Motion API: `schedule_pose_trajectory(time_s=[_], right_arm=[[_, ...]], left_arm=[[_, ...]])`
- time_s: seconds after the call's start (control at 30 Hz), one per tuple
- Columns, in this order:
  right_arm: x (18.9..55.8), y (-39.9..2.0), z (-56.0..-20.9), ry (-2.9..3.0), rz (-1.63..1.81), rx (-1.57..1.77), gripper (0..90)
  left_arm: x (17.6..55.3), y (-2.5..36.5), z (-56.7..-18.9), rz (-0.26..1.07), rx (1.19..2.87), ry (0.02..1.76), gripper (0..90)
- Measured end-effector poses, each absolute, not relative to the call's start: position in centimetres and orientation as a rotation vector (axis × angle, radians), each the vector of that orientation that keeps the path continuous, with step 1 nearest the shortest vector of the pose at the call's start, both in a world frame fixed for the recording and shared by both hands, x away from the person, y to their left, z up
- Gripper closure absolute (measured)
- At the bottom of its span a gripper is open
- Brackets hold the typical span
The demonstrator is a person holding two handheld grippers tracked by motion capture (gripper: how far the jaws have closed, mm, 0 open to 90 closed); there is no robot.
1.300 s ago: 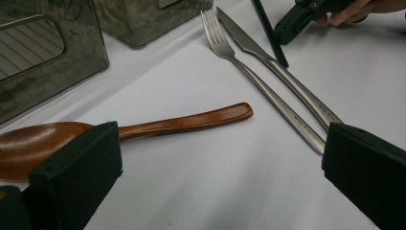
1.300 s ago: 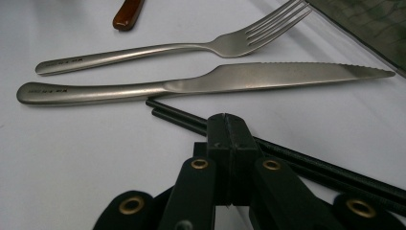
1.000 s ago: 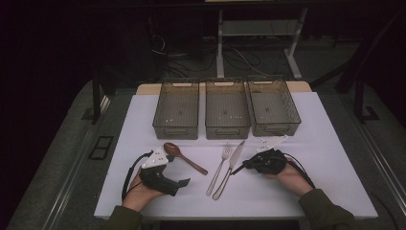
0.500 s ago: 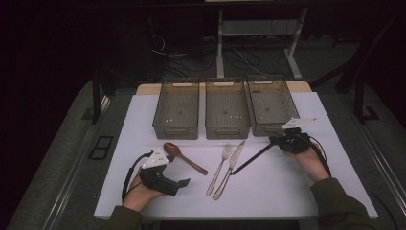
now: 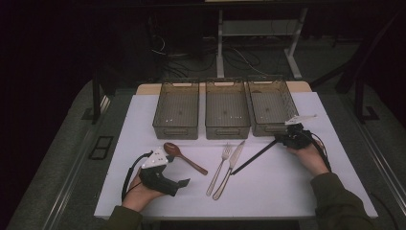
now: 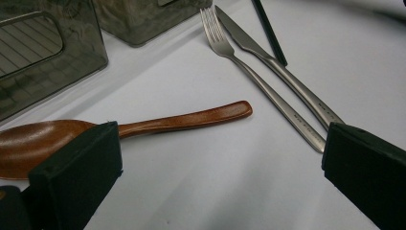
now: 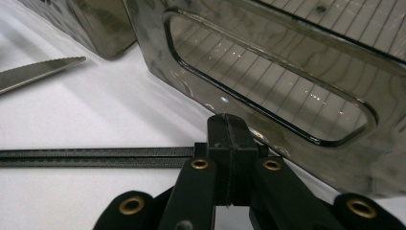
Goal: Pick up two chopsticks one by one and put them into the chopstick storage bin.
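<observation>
Desk [image 5: 297,191] carries three grey bins; the right bin [image 5: 271,106] stands just beside the right gripper [image 5: 280,140], whose jaws are clamped on black chopsticks [image 5: 251,157] slanting toward the knife [image 5: 230,169]. Left gripper [image 5: 181,184], jaws wide apart, holds nothing; wooden spoon [image 6: 143,127] lies before it.

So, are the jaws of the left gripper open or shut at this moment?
Open. In the left gripper view its two black jaws stand far apart with bare table between them; the wooden spoon lies beyond them, unheld. The left gripper rests on the table.
</observation>
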State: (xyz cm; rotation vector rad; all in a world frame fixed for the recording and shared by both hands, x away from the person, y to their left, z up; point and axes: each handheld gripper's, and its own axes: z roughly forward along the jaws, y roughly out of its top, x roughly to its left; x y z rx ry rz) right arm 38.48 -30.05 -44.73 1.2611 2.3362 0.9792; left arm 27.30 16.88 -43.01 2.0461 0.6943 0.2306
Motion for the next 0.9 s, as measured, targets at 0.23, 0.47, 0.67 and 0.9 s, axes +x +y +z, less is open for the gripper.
schedule_pose_trajectory(time_s=[0.23,0.47,0.67,0.9], right_arm=[[38.38,-30.05,-44.69,2.342,0.972,1.266,89.0],[38.19,-30.11,-44.74,2.355,0.943,1.265,88.9],[37.81,-30.49,-44.59,2.364,0.931,1.264,88.9],[37.58,-30.86,-44.73,2.377,0.906,1.266,88.9]], left_arm=[[27.28,16.89,-43.01,0.229,2.046,0.694,0.0],[27.29,16.95,-42.97,0.231,2.049,0.693,0.0],[27.28,16.93,-42.96,0.23,2.049,0.693,0.0],[27.27,16.95,-42.91,0.232,2.049,0.69,0.0]])
